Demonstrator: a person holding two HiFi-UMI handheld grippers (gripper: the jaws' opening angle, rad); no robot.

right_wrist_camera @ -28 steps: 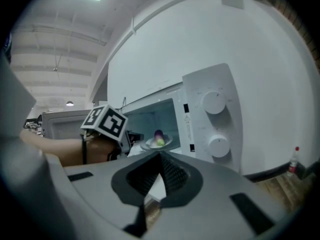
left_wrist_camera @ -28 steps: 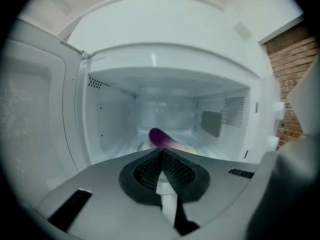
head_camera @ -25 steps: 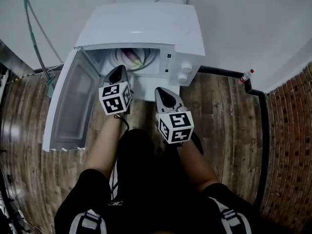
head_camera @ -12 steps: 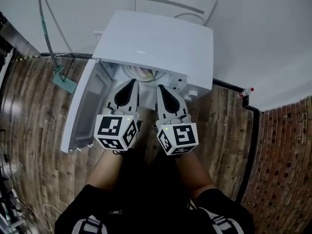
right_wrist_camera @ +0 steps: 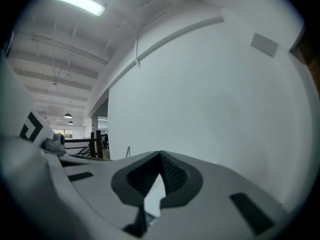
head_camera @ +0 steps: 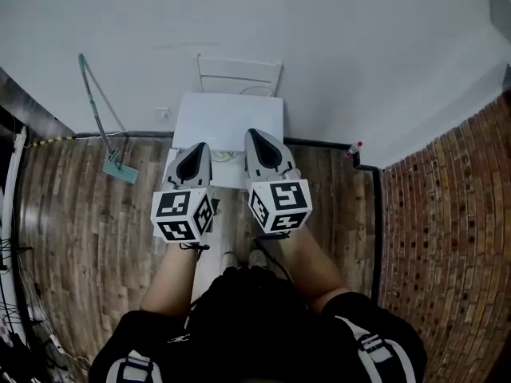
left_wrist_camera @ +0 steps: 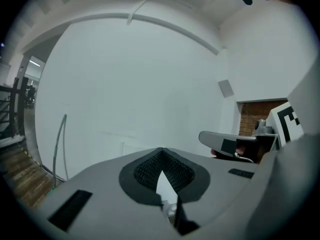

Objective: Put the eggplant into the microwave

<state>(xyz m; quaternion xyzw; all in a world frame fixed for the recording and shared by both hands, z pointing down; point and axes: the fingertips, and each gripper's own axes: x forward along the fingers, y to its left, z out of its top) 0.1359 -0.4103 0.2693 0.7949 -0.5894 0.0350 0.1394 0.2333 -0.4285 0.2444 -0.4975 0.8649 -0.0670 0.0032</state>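
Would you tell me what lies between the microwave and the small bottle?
Head view: between microwave and bottle, only a black pipe along the wall and wooden floor.

A white microwave (head_camera: 227,124) stands on the wooden floor, back against the wall.

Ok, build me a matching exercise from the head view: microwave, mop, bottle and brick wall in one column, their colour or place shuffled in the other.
1. microwave
2. mop
3. bottle
4. brick wall

A. green, at the left
B. along the right edge
C. white, in the centre
D. red cap, just right of the microwave

Pairs: 1-C, 2-A, 3-D, 4-B
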